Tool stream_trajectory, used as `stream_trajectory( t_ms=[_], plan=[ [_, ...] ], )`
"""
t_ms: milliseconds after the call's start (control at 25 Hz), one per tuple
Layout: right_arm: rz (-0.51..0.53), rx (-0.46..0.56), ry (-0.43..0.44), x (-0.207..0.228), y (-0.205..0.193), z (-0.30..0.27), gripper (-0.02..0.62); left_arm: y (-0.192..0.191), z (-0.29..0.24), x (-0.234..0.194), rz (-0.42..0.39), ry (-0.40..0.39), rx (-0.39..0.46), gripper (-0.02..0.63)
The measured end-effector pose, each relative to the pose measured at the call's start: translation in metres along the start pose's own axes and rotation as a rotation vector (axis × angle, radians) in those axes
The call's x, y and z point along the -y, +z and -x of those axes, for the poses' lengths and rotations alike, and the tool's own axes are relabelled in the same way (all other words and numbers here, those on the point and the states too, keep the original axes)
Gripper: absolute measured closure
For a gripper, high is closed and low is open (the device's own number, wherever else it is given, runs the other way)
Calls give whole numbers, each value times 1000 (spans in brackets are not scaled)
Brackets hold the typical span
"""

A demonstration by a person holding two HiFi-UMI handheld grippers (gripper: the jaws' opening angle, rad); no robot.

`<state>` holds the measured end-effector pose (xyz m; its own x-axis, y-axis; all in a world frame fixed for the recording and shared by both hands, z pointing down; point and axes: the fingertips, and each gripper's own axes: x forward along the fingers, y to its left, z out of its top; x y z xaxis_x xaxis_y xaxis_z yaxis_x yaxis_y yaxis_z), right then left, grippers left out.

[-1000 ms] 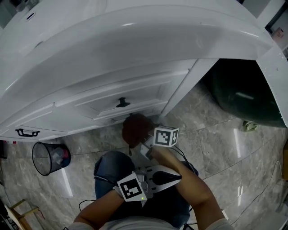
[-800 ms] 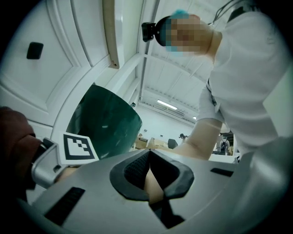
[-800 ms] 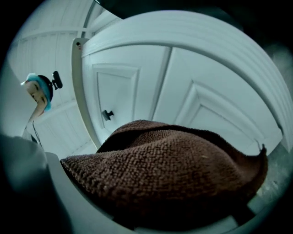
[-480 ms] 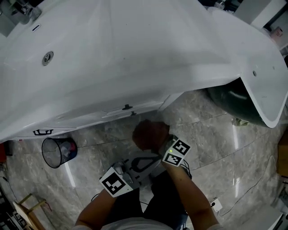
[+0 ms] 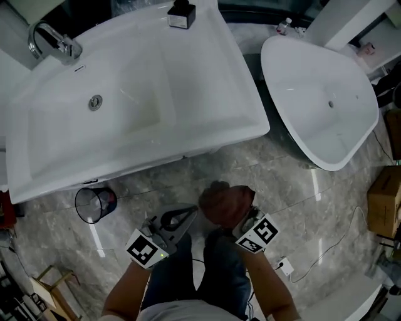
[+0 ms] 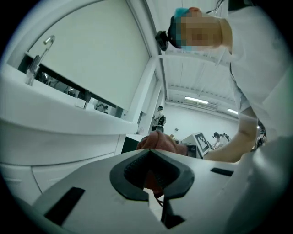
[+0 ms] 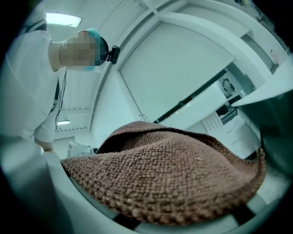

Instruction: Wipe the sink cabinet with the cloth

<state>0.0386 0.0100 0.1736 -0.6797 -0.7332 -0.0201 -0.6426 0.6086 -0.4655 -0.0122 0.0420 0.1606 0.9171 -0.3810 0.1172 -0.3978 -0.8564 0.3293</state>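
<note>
The white sink point(image 5: 238, 113) fills the upper left of the head view, seen from above, and the cabinet under it is hidden by its rim. A brown knitted cloth point(image 5: 225, 204) hangs bunched over my right gripper point(image 5: 235, 212), which is shut on it above the floor in front of the sink. In the right gripper view the cloth point(image 7: 169, 178) covers the jaws entirely. My left gripper point(image 5: 191, 213) sits just left of the cloth, shut with nothing in it. From the left gripper view the cloth point(image 6: 158, 141) shows beyond the left gripper point(image 6: 152, 199).
A faucet point(image 5: 53, 41) and a black dispenser point(image 5: 182, 14) stand on the sink's back edge. A wire waste bin point(image 5: 94, 204) sits on the marble floor at left. A white tub point(image 5: 319, 106) lies to the right, with a cardboard box point(image 5: 383, 200) beyond it.
The view has risen from the cabinet doors to above the sink. Both grippers have drawn back from the cabinet front, the right one still carrying the cloth.
</note>
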Motion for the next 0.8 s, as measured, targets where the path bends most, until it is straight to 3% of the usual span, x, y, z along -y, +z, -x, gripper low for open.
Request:
stream_trajectory(
  t_ms=[280, 440, 800],
  plan=[
    [39, -1, 4, -75, 124, 6, 545, 116, 31, 38, -10, 35, 10, 595],
    [70, -29, 11, -114, 168, 6, 545, 172, 51, 54, -15, 68, 42, 595],
    [124, -36, -21, -187, 257, 19, 545, 276, 77, 120, -61, 50, 94, 595]
  ],
)
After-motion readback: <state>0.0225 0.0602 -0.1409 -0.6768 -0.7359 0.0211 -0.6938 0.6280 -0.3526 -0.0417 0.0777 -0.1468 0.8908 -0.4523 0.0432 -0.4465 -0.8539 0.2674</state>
